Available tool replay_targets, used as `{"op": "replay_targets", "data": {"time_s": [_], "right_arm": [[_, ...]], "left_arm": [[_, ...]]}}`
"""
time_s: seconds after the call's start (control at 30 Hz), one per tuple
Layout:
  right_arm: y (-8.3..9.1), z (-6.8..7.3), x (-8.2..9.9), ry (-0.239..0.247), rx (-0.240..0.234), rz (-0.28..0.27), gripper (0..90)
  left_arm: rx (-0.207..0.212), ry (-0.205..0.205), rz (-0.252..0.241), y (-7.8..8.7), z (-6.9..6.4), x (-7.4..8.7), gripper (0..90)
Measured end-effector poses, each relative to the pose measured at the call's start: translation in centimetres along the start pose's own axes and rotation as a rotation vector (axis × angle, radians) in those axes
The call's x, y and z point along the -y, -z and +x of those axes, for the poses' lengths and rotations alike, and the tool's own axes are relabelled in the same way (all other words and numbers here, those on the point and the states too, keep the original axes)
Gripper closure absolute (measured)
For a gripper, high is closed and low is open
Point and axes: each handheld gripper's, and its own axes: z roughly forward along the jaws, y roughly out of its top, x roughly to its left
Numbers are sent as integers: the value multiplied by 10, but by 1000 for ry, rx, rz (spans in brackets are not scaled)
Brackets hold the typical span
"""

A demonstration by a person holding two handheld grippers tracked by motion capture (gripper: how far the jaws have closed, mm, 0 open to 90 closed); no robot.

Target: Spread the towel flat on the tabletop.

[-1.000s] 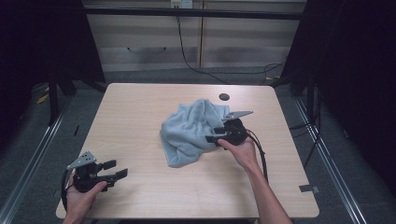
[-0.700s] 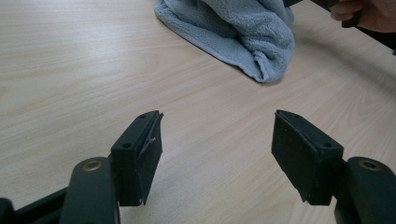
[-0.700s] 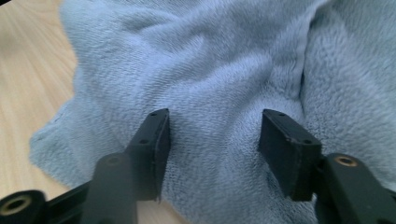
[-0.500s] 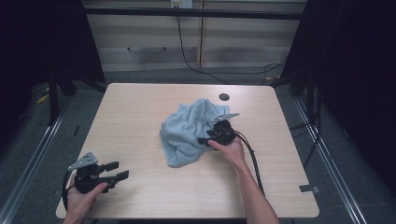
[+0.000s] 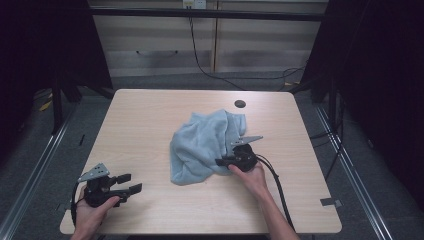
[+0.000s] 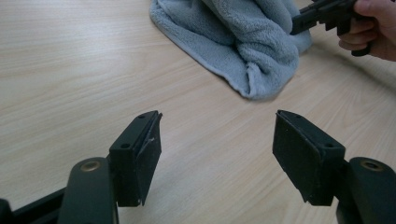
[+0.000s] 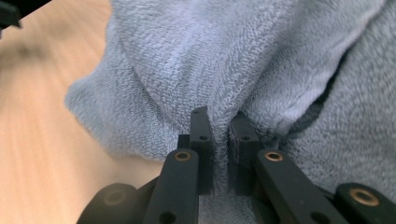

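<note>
My right gripper (image 7: 218, 135) has its fingers (image 7: 201, 140) pinched on a fold of the light blue towel (image 7: 224, 60); the jaws have just been closing, and in the right gripper view the terry pile bulges up between the two pads with only a narrow slot left between them. In the high view that same right gripper (image 5: 220, 162) sits at the towel's near right edge, pointing left into the cloth, with my right hand (image 5: 250, 175) behind it and its cable running back toward the near edge of the worktop.

My left gripper (image 6: 217, 147) has its fingers (image 6: 140, 154) spread wide with nothing between them, only bare wood below. In the high view I see the left gripper (image 5: 129, 183) low over the near left corner of the worktop, well apart from the cloth, pointing right, my left hand (image 5: 92, 207) wrapped around its body.

The towel (image 5: 202, 145) lies crumpled in a heap at about the middle of the worktop (image 5: 140, 125), slightly to the right, bunched higher at its far right side and trailing down to a flatter lobe at its near left. From the left gripper view the towel (image 6: 243, 42) lies farther off, with the right gripper at its far right side.

A small round dark hole (image 5: 240, 104) sits in the worktop beyond the towel, near the far edge.
</note>
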Motion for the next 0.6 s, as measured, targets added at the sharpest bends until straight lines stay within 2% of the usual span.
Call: {"op": "replay_targets", "data": {"time_s": [0.13,0.2,0.23,0.3,0.37,0.43,0.47,0.5,0.53,0.6], "right_arm": [[6,9,4,19,-10,3,836],[10,12,6,20,-16,2,836],[15,15,7,30,-20,-12,836],[18,16,8,31,-22,-20,836],[25,19,9,26,-21,-38,836],[26,20,9,27,-18,-46,836],[31,19,9,24,-23,-62,836],[31,19,9,24,-23,-62,836],[34,19,9,26,-26,-71,837],[36,19,9,19,-27,-77,837]], "left_arm": [[20,-11,4,-8,-6,-7,317],[23,-32,18,-14,-9,-13,316],[53,-38,26,-22,-13,-18,317],[54,-48,34,-26,-15,-20,320],[84,-52,38,-37,-19,-26,350],[94,-63,34,-48,-23,-31,375],[108,-75,36,-53,-26,-33,526],[125,-95,34,-58,-29,-34,526],[118,-96,41,-68,-33,-37,539],[129,-88,46,-73,-34,-37,559]]}}
